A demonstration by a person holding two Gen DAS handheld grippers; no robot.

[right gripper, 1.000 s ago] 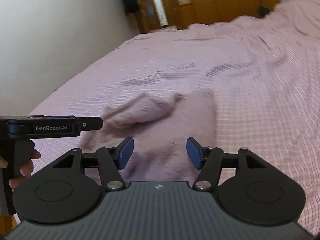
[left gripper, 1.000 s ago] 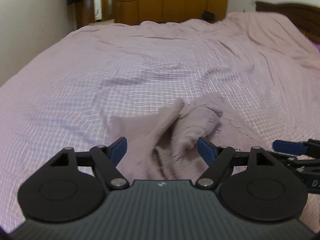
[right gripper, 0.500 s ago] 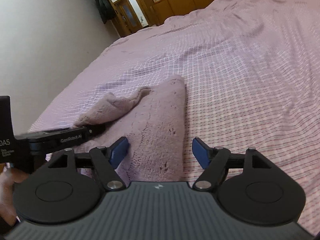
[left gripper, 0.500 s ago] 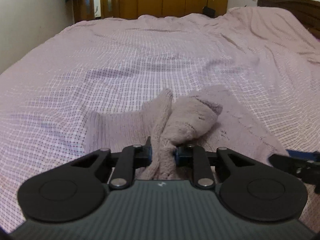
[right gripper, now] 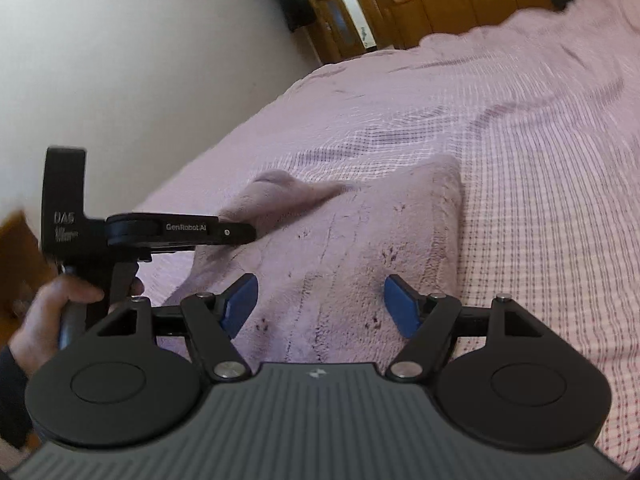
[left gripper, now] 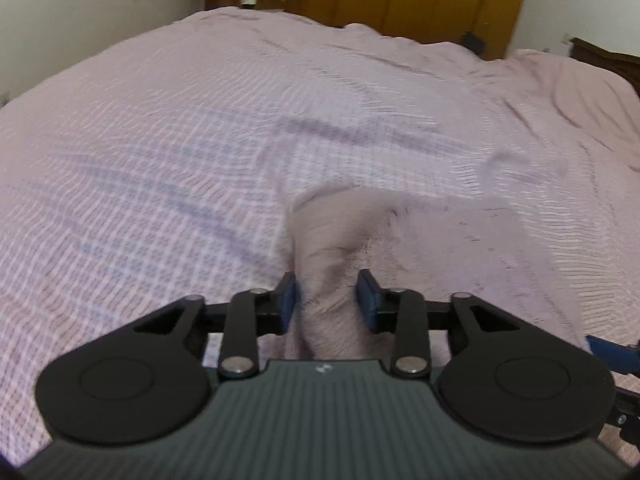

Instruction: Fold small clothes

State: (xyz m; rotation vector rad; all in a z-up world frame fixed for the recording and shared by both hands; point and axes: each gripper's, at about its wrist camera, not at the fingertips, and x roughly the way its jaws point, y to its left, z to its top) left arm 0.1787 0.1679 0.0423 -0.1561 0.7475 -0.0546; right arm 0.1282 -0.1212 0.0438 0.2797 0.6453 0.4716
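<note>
**Fluffy garment between both tongs at the near edge of the bed**

Lying on the checked bedspread (left gripper: 200, 168), close to its near edge: a mauve fleece garment (right gripper: 360, 240). Raised fold of it standing between the pads of the left tongs (left gripper: 327, 300), jaws opening, left pad apparently brushing the cloth, right pad clear of it. Right tongs (right gripper: 320, 304) spread wide just above the flat part, gripping nothing. Left hand (right gripper: 56, 316) on its handle beside the bed's left edge.

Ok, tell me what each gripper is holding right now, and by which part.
Left gripper: jaws opening around a raised fold of the mauve fleece garment, no longer clamping it. Right gripper: open above the garment, holding nothing.
</note>
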